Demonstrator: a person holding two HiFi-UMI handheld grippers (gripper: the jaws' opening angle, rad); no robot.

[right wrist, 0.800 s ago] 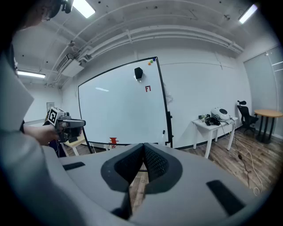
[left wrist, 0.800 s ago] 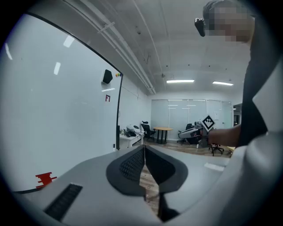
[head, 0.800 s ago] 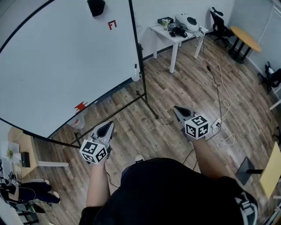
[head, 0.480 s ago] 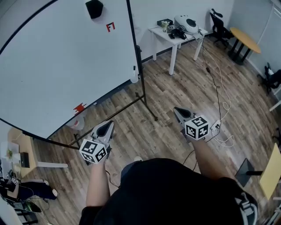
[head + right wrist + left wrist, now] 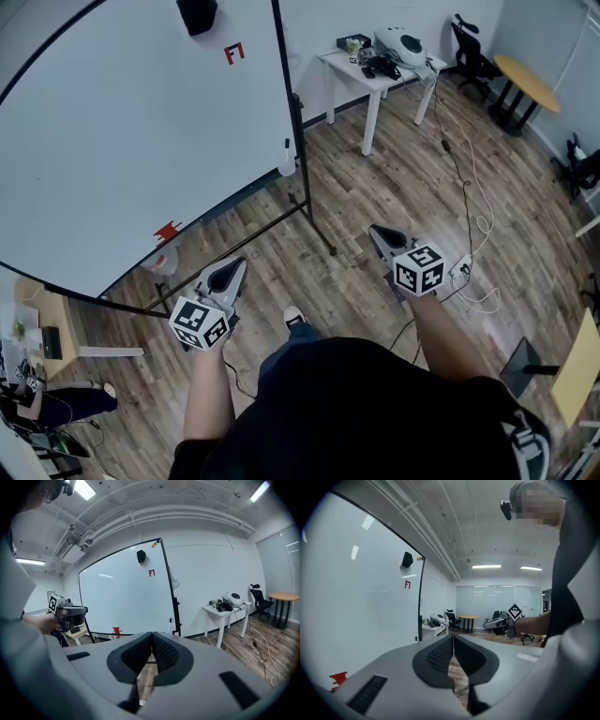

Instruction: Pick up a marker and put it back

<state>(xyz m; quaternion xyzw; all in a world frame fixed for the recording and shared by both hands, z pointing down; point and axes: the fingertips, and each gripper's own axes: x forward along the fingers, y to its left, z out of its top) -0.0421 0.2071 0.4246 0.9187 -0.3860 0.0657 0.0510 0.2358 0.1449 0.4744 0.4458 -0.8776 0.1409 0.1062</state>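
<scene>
Fingers [image 5: 440, 656] together on left gripper [image 5: 231, 269], right gripper [image 5: 378, 234]; one whiteboard [image 5: 122, 141].

wear: black short-sleeved top [image 5: 375, 412] | legs: seemingly blue trousers [image 5: 284, 343] | left gripper [image 5: 230, 269], right gripper [image 5: 380, 235]: grey, black-and-white marker cubes [image 5: 200, 323]

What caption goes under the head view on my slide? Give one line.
Left gripper and right gripper, both shut and empty, held out toward a whiteboard.

White table [image 5: 361, 73], round table [image 5: 525, 80], wooden floor [image 5: 394, 187]
</scene>
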